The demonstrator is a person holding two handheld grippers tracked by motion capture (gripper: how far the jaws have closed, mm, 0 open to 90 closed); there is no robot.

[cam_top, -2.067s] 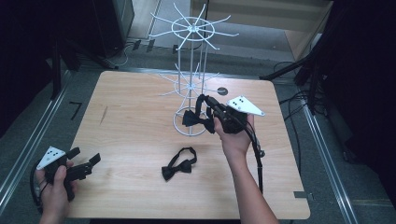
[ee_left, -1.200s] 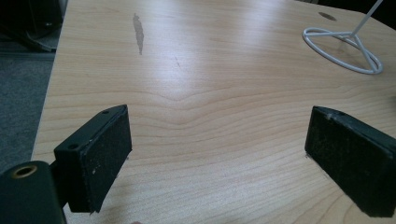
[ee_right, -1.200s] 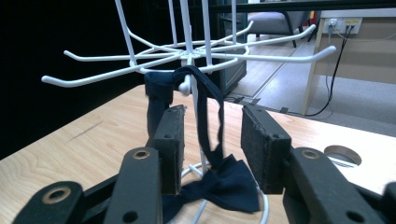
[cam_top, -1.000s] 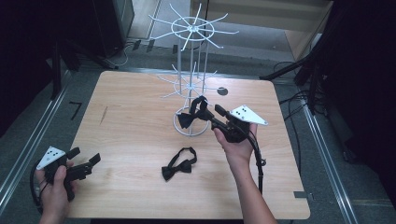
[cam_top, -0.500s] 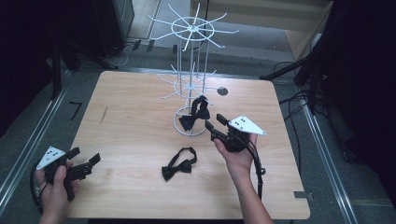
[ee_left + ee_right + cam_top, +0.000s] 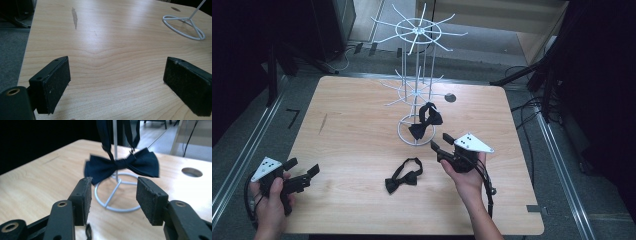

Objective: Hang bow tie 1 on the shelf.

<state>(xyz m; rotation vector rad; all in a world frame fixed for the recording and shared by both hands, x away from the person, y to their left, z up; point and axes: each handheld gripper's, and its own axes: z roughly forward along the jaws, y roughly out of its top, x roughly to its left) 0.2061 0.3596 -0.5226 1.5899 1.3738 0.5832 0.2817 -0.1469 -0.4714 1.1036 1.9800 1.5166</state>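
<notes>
Fingers (image 6: 82, 200) of the right gripper (image 6: 112, 195) were held apart and empty, a hanging bow tie (image 6: 122, 167) seen at 12 o'clock.

A: Is any writing, label, brand name or number readable here?

B: No. Nothing legible appears on the desk (image 6: 362, 135), on either hand-held gripper, or anywhere around them.

A: Any signs at all?

B: None can be read.
</notes>
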